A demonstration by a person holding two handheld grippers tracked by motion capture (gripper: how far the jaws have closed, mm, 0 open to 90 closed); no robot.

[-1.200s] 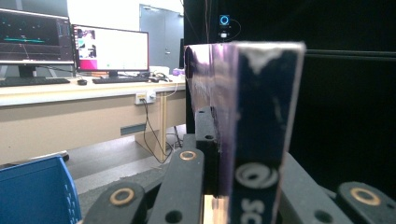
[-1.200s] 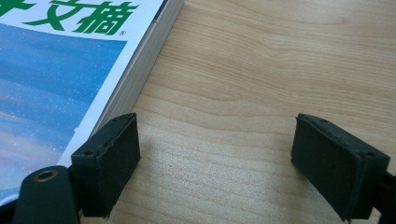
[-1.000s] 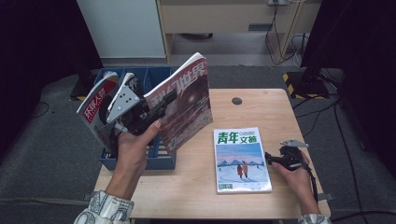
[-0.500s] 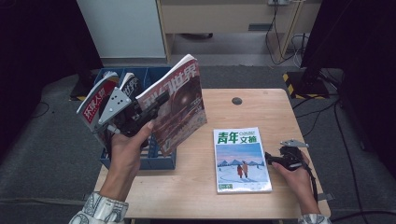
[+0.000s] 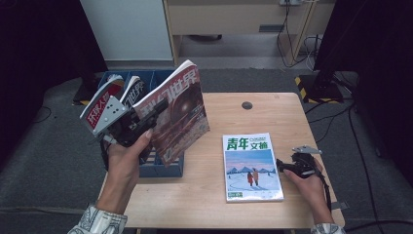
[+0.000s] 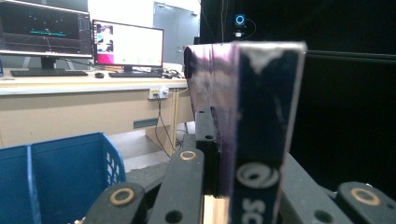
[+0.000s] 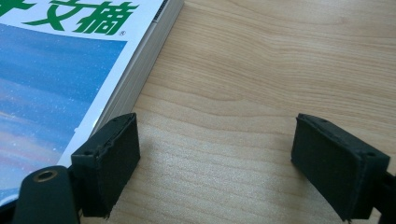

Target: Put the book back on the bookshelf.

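Red-covered magazine [image 5: 173,114] is clamped by its lower edge in the left gripper [image 5: 127,127], jaws pressed tight on it, held tilted above the table's [image 5: 224,209] left edge over the blue crate [image 5: 165,168]. Right gripper [image 5: 287,166] rests near the right edge, jaws wide apart and holding nothing, just beside the green-titled magazine [image 5: 251,168] lying flat.

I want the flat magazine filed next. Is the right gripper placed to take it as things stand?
Probably yes. The right gripper rests on the table just beside the blue-covered magazine, jaws open, nothing between them, and the magazine's edge is bare.
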